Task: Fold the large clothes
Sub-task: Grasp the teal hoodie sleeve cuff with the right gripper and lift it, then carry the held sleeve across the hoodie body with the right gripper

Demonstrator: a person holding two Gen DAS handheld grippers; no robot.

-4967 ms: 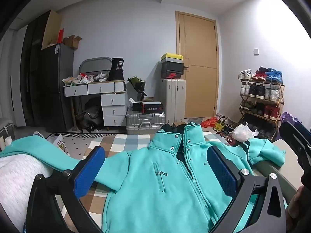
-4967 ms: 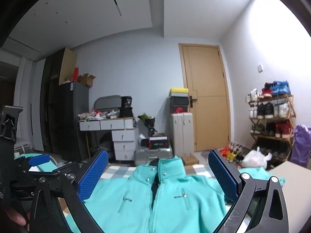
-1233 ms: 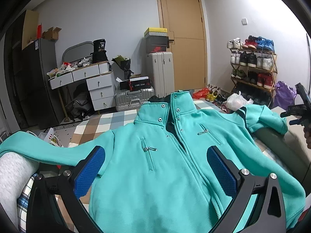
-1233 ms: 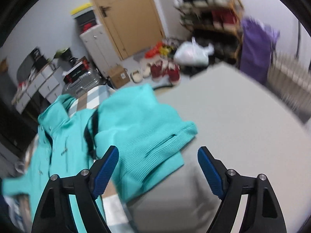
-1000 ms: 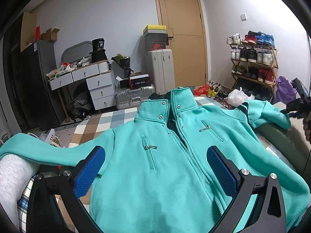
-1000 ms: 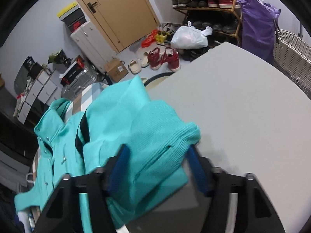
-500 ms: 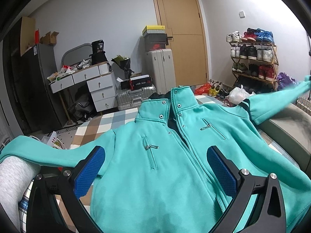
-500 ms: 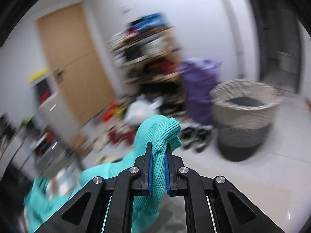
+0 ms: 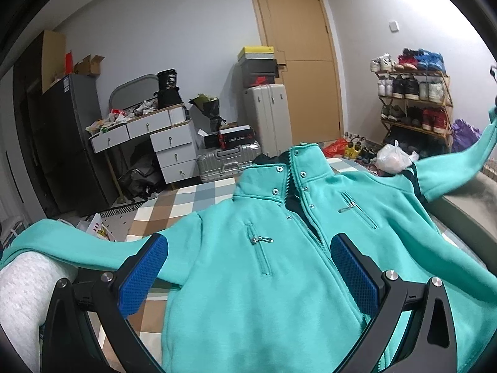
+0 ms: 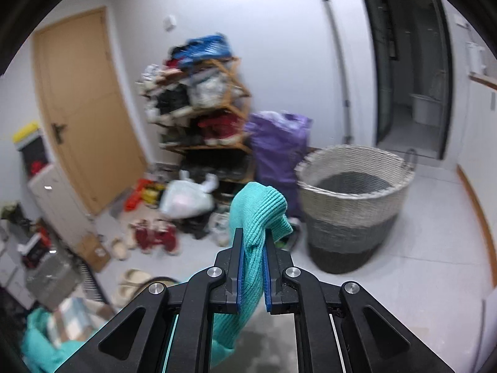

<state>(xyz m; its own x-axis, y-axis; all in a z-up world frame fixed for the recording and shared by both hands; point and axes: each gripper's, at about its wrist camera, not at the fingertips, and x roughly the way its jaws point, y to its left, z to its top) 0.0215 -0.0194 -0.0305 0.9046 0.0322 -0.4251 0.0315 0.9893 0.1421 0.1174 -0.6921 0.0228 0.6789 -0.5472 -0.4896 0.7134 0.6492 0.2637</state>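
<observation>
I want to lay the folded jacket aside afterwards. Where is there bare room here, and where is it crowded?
Bare: the pale floor right of the woven basket, and the checked cover between the jacket collar and the silver case. Crowded: the floor below the shoe rack, strewn with shoes and bags, and the dresser top.

One teal jacket (image 9: 279, 264), two suitcases (image 9: 268, 115), one woven basket (image 10: 354, 205)

Beyond the right gripper (image 10: 252, 267), clamped on the raised teal sleeve cuff (image 10: 259, 208), bare floor lies open to the right, while the woven basket (image 10: 354, 205), purple bag (image 10: 279, 146) and shoe rack (image 10: 202, 108) crowd the far side. Air above the spread jacket (image 9: 279, 248) is free under the left gripper (image 9: 248, 276).
</observation>
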